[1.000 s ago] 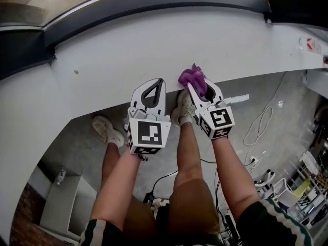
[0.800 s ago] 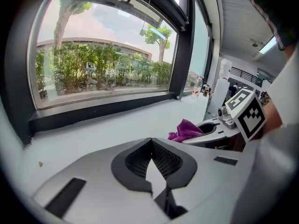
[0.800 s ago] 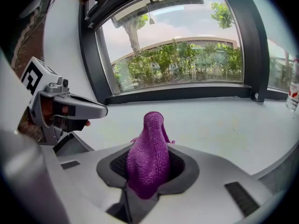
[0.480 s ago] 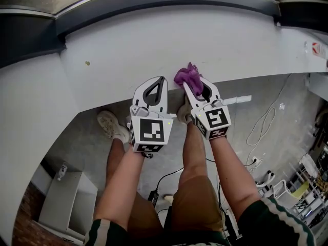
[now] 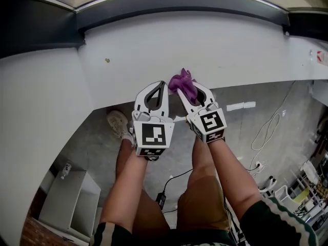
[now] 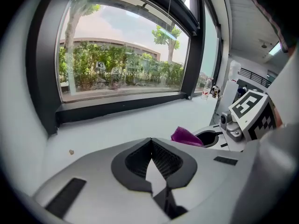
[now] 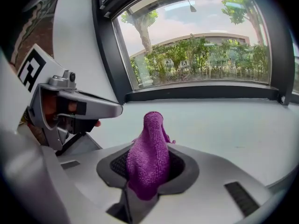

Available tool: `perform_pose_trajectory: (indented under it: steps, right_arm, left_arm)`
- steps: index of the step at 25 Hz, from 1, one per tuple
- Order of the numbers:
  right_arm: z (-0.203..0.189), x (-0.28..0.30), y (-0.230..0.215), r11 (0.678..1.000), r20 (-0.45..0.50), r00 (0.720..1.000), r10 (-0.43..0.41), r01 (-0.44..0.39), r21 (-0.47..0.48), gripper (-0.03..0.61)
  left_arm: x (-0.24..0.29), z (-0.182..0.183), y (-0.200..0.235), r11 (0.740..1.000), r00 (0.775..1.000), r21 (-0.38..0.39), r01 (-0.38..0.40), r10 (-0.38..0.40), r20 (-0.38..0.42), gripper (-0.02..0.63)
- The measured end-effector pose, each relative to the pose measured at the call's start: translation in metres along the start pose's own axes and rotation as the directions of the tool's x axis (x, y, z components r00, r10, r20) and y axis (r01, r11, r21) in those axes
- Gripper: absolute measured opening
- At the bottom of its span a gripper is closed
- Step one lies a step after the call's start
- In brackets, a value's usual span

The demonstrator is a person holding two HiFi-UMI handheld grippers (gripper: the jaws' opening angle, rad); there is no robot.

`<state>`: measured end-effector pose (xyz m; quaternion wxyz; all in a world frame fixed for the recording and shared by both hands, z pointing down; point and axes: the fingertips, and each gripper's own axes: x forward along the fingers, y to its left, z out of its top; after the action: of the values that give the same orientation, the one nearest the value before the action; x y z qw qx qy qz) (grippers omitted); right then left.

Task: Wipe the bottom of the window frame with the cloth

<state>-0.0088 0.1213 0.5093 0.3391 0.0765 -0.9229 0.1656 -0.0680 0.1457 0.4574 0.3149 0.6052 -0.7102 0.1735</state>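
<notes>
Gripping purple cloth [image 7: 149, 153] in right gripper [image 5: 188, 94], tuft sticking past jaws, left gripper [image 5: 162, 86] closed empty

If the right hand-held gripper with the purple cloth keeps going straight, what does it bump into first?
The right hand-held gripper, gripping the cloth, would probably reach the dark bottom window frame first, across the white sill; depth unclear.

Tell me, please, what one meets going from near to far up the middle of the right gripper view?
The right gripper, its jaws shut on the purple cloth → white sill → dark bottom window frame → glass pane → trees outside.
</notes>
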Motion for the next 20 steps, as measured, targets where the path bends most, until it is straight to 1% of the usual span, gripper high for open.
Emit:
perform_pose_trajectory:
  steps: [8, 16, 20]
  right_arm:
    - [0.006, 0.021, 0.039, 0.998, -0.020, 0.998, 0.053, -0.054, -0.031, 0.129]
    - [0.015, 0.050, 0.095, 0.986, -0.035, 0.988, 0.149, -0.151, -0.067, 0.129]
    - [0.021, 0.066, 0.119, 0.978, -0.041, 0.980, 0.195, -0.197, -0.064, 0.129]
  left_arm:
    - [-0.032, -0.019, 0.039, 0.998, 0.998, -0.027, -0.058, 0.058, -0.015, 0.008]
    - [-0.057, -0.030, 0.070, 0.992, 0.994, -0.055, -0.112, 0.111, -0.023, 0.008]
    - [-0.070, -0.034, 0.091, 0.987, 0.989, -0.070, -0.145, 0.144, -0.026, 0.008]
